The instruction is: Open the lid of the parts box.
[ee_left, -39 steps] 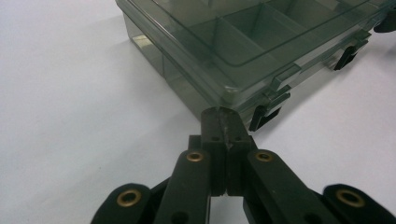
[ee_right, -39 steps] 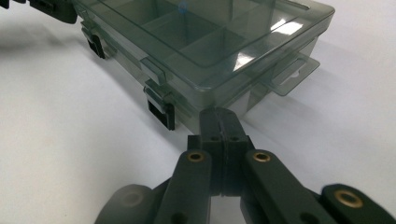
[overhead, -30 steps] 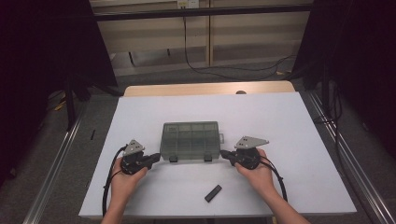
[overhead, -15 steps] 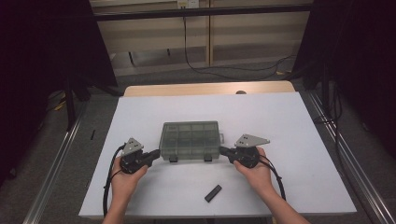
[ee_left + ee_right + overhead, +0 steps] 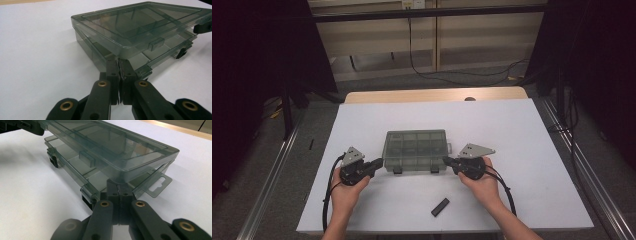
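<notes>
1. Smoky clear plastic organizer box sits mid-way on the white table, lid slightly raised off the base.
2. Left gripper: jaws pressed together, tips at the box's near-left corner.
3. Right gripper: jaws together, tips at the box's near-right corner.
4. Small black bar lies on the table nearer the person than the box, apart from it.

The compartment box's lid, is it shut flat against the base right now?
No: in the left gripper view the lid of the compartment box stands raised off the base, with a gap along the front edge.
</notes>
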Tool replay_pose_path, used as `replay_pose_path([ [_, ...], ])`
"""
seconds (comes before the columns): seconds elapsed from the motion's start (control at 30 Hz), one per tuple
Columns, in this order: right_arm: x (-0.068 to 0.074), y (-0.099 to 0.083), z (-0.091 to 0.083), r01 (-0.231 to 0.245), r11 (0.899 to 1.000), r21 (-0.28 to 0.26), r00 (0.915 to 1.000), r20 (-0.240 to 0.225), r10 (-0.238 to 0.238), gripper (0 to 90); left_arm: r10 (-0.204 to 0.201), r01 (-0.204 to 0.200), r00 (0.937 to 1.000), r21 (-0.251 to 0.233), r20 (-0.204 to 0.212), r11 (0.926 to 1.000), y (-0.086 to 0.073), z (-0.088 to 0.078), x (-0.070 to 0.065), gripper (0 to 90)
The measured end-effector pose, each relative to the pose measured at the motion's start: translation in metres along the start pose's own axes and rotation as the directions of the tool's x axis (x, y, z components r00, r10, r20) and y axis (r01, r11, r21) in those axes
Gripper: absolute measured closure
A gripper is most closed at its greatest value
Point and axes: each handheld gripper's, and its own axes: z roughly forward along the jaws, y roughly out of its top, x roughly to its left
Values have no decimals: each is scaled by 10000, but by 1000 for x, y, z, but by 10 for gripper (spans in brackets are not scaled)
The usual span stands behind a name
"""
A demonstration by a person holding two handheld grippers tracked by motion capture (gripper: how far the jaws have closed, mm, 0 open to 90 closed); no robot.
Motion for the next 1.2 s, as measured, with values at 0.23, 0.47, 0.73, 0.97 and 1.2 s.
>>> replay_pose_path([
  [0.23, 1, -3, 1, -105, 9998, -166, 9999, 20, 105, 900, 162, -173, 9990, -265, -411, 9995, 4, 2, -2, 805],
  [0.47, 2, -4, 2, -26, 9994, -335, 10000, 54, 28, 900, 70, -110, 9980, -644, -624, 9979, 12, 5, -3, 780],
  [0.73, 2, -6, 2, -100, 9991, -420, 9999, 28, 101, 900, 6, -91, 9962, -965, -875, 9953, 19, 4, -2, 771],
  [0.97, 2, -7, 2, -38, 9986, -531, 10000, 13, 39, 900, -36, -83, 9952, -1212, -977, 9926, 24, 7, -2, 768],
  [1.2, 1, -7, 2, -82, 9986, -525, 10000, -8, 82, 900, -121, -12, 9948, -1307, -1009, 9914, 29, 7, -2, 770],
])
